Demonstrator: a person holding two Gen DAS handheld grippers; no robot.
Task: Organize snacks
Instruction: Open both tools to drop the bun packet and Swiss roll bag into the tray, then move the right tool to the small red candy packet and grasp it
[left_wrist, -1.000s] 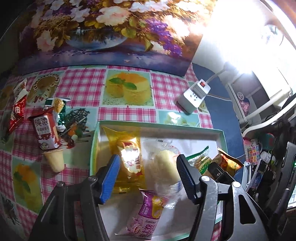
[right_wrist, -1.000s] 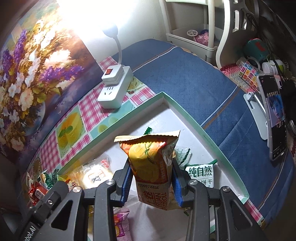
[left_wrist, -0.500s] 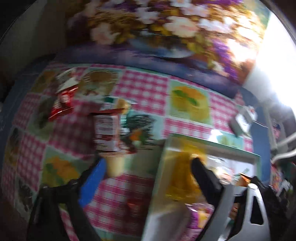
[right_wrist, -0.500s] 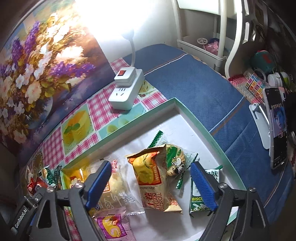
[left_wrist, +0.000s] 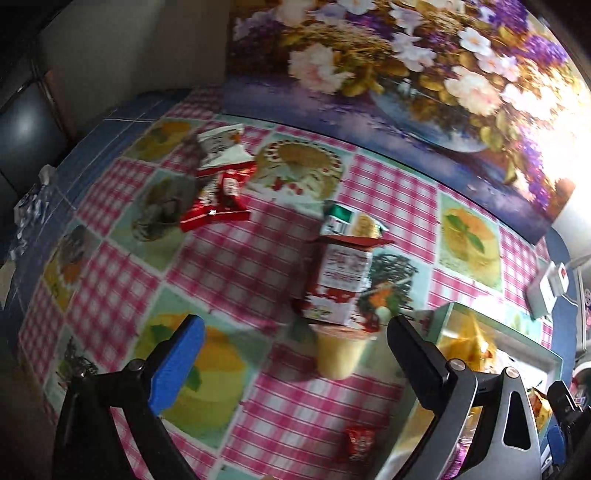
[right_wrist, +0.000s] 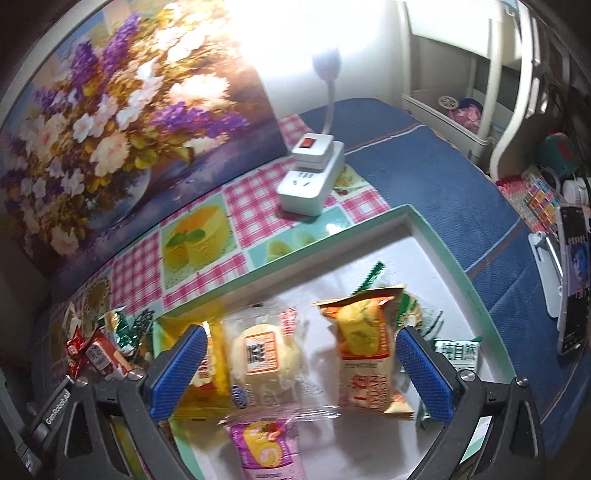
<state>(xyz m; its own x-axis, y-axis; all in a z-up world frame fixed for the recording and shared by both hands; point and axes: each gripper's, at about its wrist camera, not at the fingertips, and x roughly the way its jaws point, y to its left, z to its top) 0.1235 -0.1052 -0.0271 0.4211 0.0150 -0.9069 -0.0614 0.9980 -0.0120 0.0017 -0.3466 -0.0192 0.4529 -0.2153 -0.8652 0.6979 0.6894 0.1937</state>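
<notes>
On the checked tablecloth (left_wrist: 236, 258), the left wrist view shows what the other view barely catches: the snacks not yet in the tray. Far left of them lies a red wrapper (left_wrist: 218, 199) with a pale packet (left_wrist: 221, 146) just behind it. Nearer the middle a red and white carton (left_wrist: 341, 284) lies on the cloth, a green and yellow packet (left_wrist: 351, 221) behind it and a yellow pudding cup (left_wrist: 341, 354) touching its near end. A small red sweet (left_wrist: 360, 439) sits close to the camera. The left gripper (left_wrist: 295, 365) has just been opening; its jaws stand wide and hold nothing. The cup lies between the fingertips and slightly beyond them, nearer the black right finger (left_wrist: 413, 362) than the blue-padded one, with no contact visible. Only a corner of the tray (left_wrist: 498, 325) shows at the right edge.

Over the tray (right_wrist: 461, 266), the right wrist view shows its contents, which the left camera cuts off. From left to right: a yellow packet (right_wrist: 218, 354) partly behind the left pad, a clear-wrapped bun (right_wrist: 266, 358), an orange packet (right_wrist: 365, 350), a green-edged packet (right_wrist: 417, 314) behind it, and a white and green carton (right_wrist: 458, 354) by the right pad. A pink packet (right_wrist: 266, 450) lies nearest the camera. The right gripper (right_wrist: 299, 373) has also just been opening; its jaws are spread wide and grip nothing, with the bun and the orange packet lying flat in the tray beneath the gap. Behind the tray stand a white power strip (right_wrist: 310, 184) and a flower painting (right_wrist: 122, 122).
</notes>
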